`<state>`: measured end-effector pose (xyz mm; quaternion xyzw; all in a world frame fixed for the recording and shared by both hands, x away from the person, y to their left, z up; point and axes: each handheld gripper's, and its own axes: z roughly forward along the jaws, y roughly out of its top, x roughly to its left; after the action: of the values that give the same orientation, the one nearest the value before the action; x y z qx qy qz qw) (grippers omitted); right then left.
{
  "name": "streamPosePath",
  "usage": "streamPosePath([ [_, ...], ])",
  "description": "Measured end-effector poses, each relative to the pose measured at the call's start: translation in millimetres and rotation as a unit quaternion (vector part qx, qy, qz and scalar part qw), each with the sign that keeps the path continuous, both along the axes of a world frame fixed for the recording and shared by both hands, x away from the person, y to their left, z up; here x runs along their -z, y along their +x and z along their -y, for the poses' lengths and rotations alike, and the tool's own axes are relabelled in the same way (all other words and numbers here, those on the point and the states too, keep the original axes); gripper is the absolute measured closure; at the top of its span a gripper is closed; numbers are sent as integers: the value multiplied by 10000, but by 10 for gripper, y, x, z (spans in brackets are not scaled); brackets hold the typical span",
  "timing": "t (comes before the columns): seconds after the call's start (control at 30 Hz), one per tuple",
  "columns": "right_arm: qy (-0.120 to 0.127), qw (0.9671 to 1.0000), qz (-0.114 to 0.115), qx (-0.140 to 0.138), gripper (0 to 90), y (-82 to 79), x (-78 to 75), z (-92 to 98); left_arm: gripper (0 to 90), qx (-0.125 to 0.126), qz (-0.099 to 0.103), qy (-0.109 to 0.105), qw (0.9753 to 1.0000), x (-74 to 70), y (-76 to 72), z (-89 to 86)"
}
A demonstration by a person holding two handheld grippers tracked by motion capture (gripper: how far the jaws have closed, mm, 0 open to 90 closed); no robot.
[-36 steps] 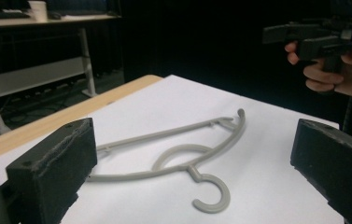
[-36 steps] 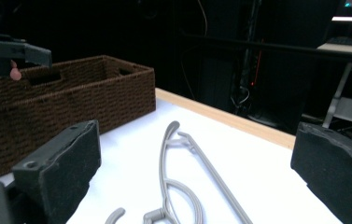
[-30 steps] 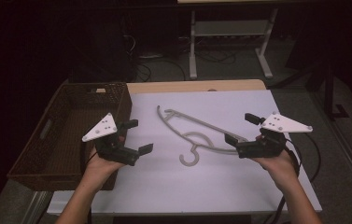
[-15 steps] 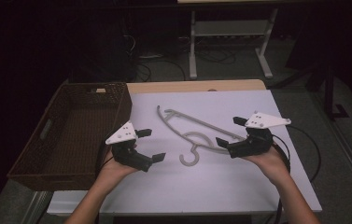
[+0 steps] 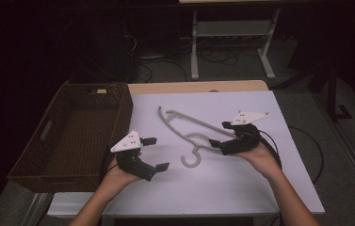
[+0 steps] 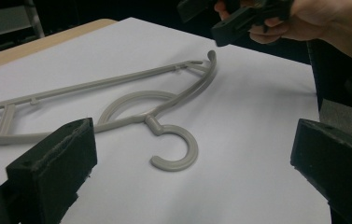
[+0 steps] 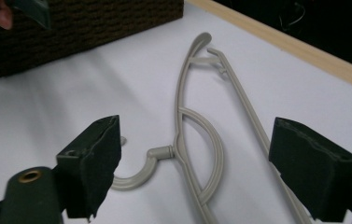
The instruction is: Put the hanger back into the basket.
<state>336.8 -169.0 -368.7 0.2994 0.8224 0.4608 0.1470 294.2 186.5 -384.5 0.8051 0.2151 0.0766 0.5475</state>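
A grey plastic clothes hanger [image 5: 191, 130] lies flat on the white tabletop [image 5: 222, 183], its hook [image 5: 191, 158] toward the person. My left gripper [image 5: 155, 153] hovers open to the left of the hook, jaws wide with nothing between them. In the left gripper view the hanger [image 6: 131, 100] lies ahead, hook [image 6: 176, 149] nearest. My right gripper [image 5: 220, 134] is open at the hanger's right end, low over the table. The right gripper view has the hanger [image 7: 197, 121] running between its two spread jaws, untouched.
A brown wicker basket [image 5: 74, 136] stands at the table's left side, close to the left hand; its wall [image 7: 71, 28] shows in the right gripper view. A wooden strip [image 5: 198, 87] edges the table's far side. Cables trail off the right edge.
Both grippers have moved inward toward the hanger. The left one came right and nearer the person, away from the basket; the right one shifted left to the hanger's end.
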Motion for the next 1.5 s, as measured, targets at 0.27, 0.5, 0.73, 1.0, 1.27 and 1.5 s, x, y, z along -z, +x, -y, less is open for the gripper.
streamPosePath([
  [0.27, -350, 9985, -404, -92, 226, 242, 189, -110, 3, -10, -48, -59, 10000, 36, -3, -13],
  [0.5, -588, 9955, -695, -247, 295, 431, 378, -168, 3, -8, -53, -58, 10000, 44, 0, -16],
  [0.73, -650, 9923, -931, -504, 505, 469, 474, -248, 3, -4, -58, -60, 10000, 45, 0, -16],
  [1.0, -836, 9878, -1085, -745, 652, 497, 568, -378, 3, 18, -54, -47, 10000, 45, 4, -9],
  [1.27, -1344, 9814, -1057, -873, 737, 564, 673, -461, 3, 21, -57, -37, 10000, 45, 0, -15],
  [1.5, -1482, 9780, -995, -1082, 786, 562, 708, -455, 3, -1, -70, -76, 9999, 44, -4, -16],
])
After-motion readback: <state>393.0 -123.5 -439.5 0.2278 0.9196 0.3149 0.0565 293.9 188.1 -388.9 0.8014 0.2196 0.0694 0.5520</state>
